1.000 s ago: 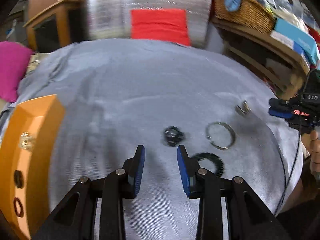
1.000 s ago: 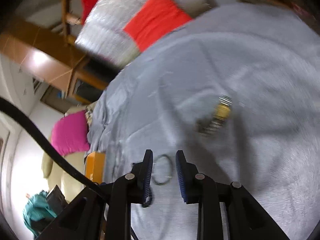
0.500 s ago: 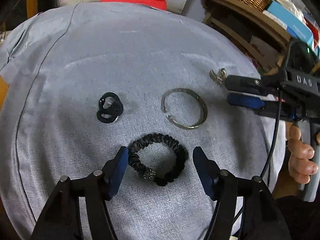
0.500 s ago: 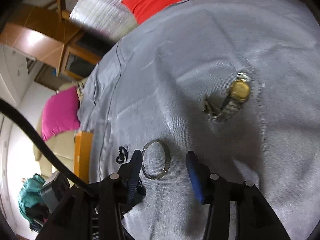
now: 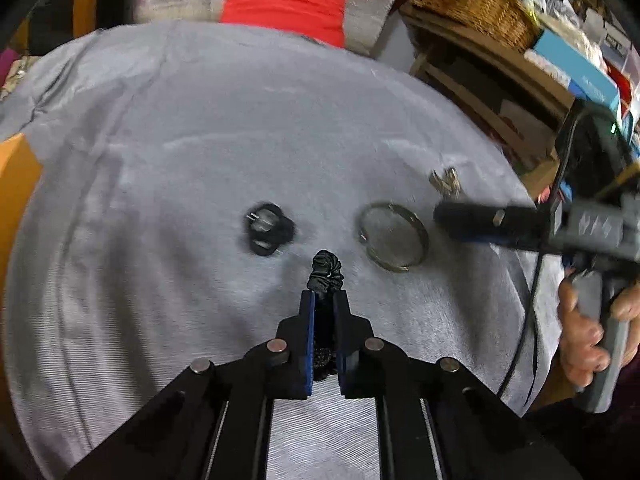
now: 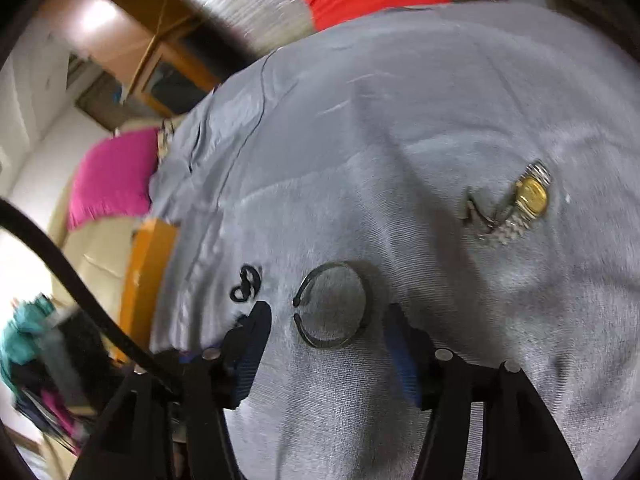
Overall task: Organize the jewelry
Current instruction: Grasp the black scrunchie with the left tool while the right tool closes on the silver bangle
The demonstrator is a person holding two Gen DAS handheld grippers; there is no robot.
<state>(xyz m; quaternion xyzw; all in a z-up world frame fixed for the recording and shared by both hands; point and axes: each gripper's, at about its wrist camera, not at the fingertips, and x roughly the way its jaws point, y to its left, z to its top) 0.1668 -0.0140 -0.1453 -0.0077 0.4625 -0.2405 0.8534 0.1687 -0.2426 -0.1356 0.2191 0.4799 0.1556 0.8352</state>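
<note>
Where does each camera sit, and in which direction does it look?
Left wrist: on the left claw, looking along its fingers over the grey cloth; it is shut on the black beaded bracelet; the right claw and the person's hand show at the right.
Right wrist: on the right claw, looking down at the cloth; its open fingers stand on either side of the silver bangle.
Shared: the bangle, the black earrings, the watch, the orange box.

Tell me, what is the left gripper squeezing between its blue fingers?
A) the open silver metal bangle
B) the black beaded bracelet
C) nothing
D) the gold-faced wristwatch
B: the left gripper is shut on the black beaded bracelet, bunched between its pads; bangle and watch lie on the cloth.
</note>
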